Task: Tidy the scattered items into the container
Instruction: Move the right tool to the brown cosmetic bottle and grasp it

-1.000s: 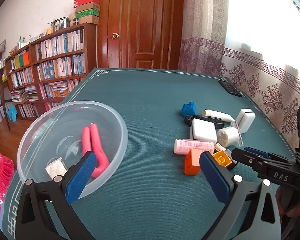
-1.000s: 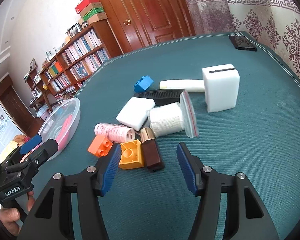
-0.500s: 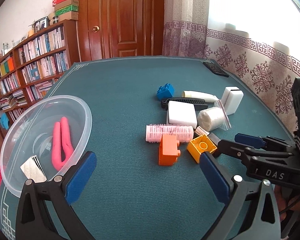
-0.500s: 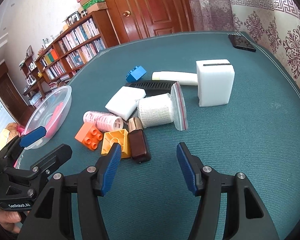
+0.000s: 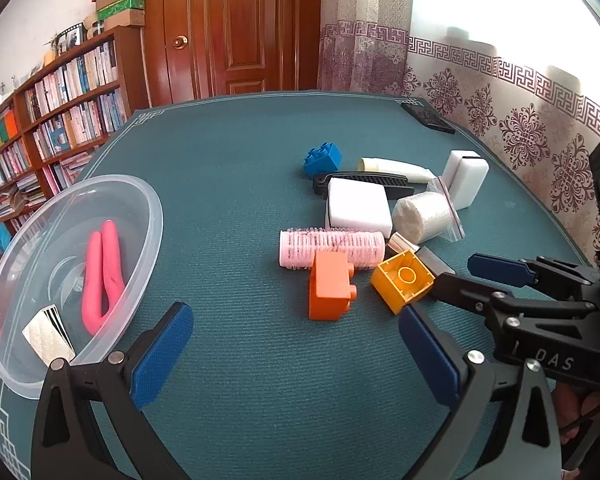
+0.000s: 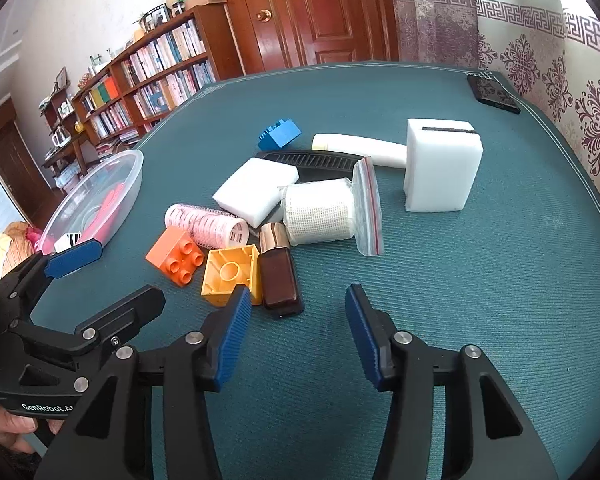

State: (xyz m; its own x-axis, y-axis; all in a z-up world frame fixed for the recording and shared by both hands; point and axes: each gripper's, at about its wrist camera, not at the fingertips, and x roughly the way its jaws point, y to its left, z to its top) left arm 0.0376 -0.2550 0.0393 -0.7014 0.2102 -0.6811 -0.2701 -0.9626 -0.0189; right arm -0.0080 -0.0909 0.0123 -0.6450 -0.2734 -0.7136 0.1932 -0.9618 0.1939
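Observation:
A clear plastic bowl (image 5: 148, 216) (image 6: 134, 164) sits at the table's left and holds a pink clip (image 5: 102, 276) and a small card. Scattered to its right lie an orange brick (image 5: 330, 292) (image 6: 176, 256), a yellow brick (image 5: 402, 280) (image 6: 230, 274), a pink hair roller (image 5: 332, 246) (image 6: 206, 224), a brown bottle (image 6: 278, 280), a bagged gauze roll (image 6: 320, 214), white sponges (image 5: 358, 206) (image 6: 442, 164), a blue brick (image 5: 322, 158), a black comb (image 6: 312, 160) and a white tube (image 6: 360, 146). My left gripper (image 5: 296, 356) is open just short of the orange brick. My right gripper (image 6: 296, 334) is open just short of the brown bottle.
A black phone (image 5: 428, 120) (image 6: 494, 94) lies at the far right corner of the green table (image 5: 240, 152). Bookshelves (image 5: 60, 96) and a wooden door (image 5: 236, 28) stand behind. A patterned curtain runs along the right side.
My left gripper has swung right, away from the bowl and toward the orange brick. My right gripper has edged closer to the yellow brick and brown bottle. Both stay open.

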